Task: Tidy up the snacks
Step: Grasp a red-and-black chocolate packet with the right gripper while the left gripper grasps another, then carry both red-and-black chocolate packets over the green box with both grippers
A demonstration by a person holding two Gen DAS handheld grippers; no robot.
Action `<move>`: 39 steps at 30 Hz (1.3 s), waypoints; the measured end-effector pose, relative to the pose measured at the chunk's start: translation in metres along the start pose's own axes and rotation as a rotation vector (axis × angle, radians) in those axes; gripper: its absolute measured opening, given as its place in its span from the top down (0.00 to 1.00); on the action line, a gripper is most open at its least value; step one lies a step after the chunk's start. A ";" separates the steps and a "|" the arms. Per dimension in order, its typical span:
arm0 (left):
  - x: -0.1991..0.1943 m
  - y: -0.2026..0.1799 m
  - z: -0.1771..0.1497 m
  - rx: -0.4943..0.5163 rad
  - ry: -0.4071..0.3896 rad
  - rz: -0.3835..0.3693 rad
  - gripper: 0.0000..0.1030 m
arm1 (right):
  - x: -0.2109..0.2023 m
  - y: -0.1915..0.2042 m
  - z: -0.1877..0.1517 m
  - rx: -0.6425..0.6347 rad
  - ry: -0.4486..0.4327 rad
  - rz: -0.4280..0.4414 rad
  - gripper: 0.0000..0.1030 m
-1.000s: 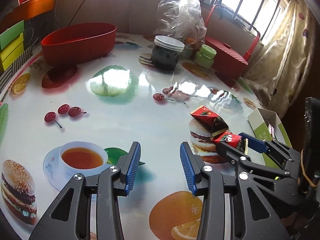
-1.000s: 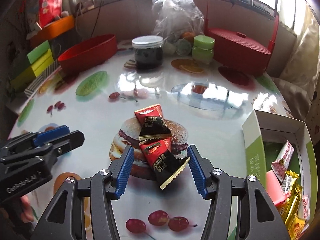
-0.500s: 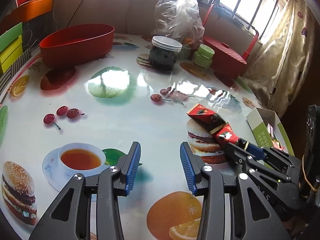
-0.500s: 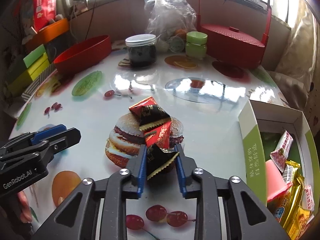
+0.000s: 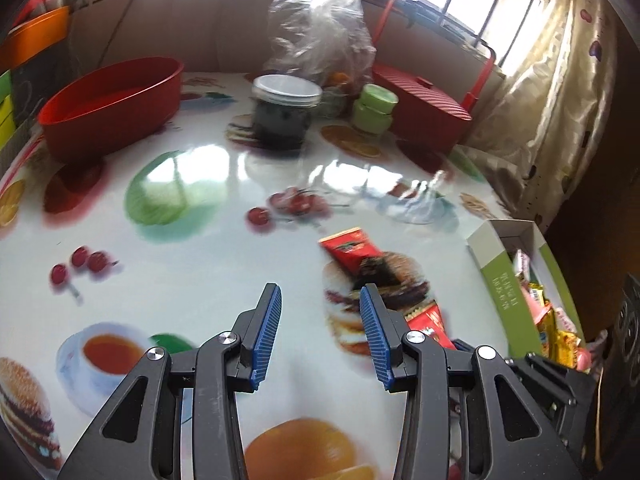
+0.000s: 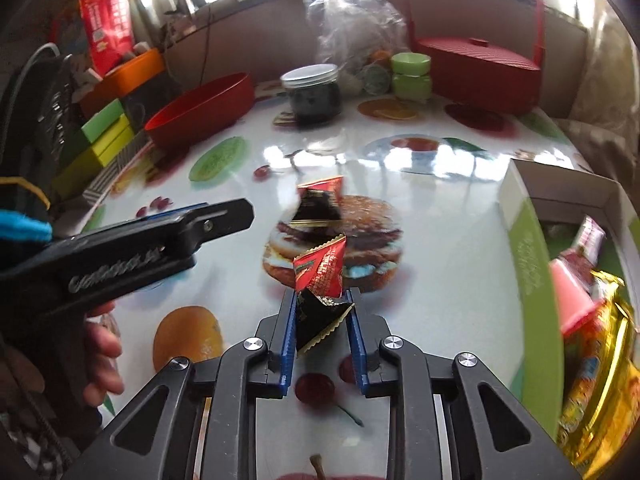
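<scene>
Right gripper (image 6: 322, 312) clenched on red-black snack packet (image 6: 320, 280), lifted above table (image 6: 432, 208). Left gripper (image 5: 320, 332) released, empty. Snack box (image 6: 528, 248) at 3 o'clock. Risk: thin corner grip, packet slips before box.

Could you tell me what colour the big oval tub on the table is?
Red tub, clearest in the left wrist view.

Round table (image 6: 420, 300) w/ glossy food-print cover. On it: red oval tub (image 6: 204, 110), dark jar (image 6: 314, 92), green jar (image 6: 411, 76), plastic bag (image 6: 352, 20), red basket (image 6: 476, 70). Nearer: one red-black snack packet (image 6: 320, 204) on the burger print, green-white box (image 6: 528, 264) at right edge.
</scene>
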State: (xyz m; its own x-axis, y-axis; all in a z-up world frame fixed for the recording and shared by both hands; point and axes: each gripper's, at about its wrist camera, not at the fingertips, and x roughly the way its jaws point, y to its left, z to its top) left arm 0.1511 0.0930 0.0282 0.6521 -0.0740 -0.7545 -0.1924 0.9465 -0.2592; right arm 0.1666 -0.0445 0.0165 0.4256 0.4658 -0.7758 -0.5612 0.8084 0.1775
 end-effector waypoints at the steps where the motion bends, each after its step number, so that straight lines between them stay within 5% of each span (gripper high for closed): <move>1: 0.004 -0.005 0.003 0.007 0.004 -0.017 0.56 | -0.002 -0.001 -0.001 0.004 -0.006 -0.013 0.78; 6: 0.017 -0.019 0.016 0.003 0.008 -0.033 0.55 | -0.013 -0.014 -0.008 0.061 -0.022 -0.052 0.78; 22: 0.056 -0.037 0.021 0.083 0.054 0.136 0.55 | -0.020 -0.034 -0.019 0.156 -0.025 -0.056 0.78; 31: 0.056 -0.036 0.020 0.080 0.040 0.147 0.55 | -0.021 -0.035 -0.020 0.163 -0.024 -0.050 0.78; 34: 0.055 -0.035 0.020 0.078 0.036 0.155 0.69 | -0.021 -0.035 -0.020 0.163 -0.027 -0.054 0.78; 39: 0.052 -0.034 0.017 0.091 0.036 0.151 0.70 | -0.023 -0.035 -0.020 0.160 -0.029 -0.062 0.78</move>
State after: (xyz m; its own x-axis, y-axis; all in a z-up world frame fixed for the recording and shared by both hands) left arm 0.2041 0.0623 0.0084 0.5942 0.0613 -0.8020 -0.2181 0.9720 -0.0873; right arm 0.1620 -0.0902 0.0158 0.4778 0.4219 -0.7706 -0.4144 0.8817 0.2257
